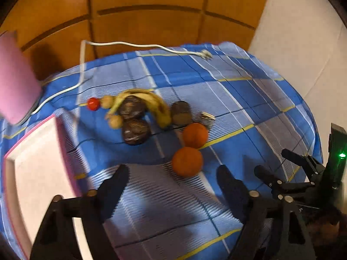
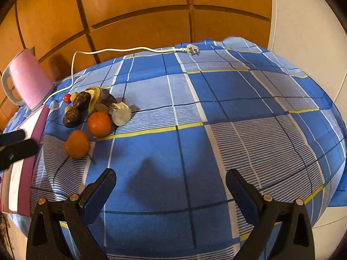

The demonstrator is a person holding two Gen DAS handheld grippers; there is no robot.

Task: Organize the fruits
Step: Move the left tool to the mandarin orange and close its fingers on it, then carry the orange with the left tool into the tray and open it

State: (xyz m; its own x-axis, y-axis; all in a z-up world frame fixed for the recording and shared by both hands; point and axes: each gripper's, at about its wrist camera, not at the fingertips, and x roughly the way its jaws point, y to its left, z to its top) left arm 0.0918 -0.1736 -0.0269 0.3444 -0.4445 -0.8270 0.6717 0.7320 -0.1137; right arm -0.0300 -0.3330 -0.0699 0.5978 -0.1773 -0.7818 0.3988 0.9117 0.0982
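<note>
My left claw stands open with nothing between its fingers, hanging just short of the nearer round orange fruit, and my right claw is likewise open and empty over bare blue checked cloth on the table. I judge both are held wide to take a round fruit whole. Beyond sits the second orange, touching the first, then the heap: a spotted yellow banana arching over dark brown lumpy fruits, its long axis running left to right, stem toward the small red tomato. The pink-rimmed white tray lies left, probably the destination.
</note>
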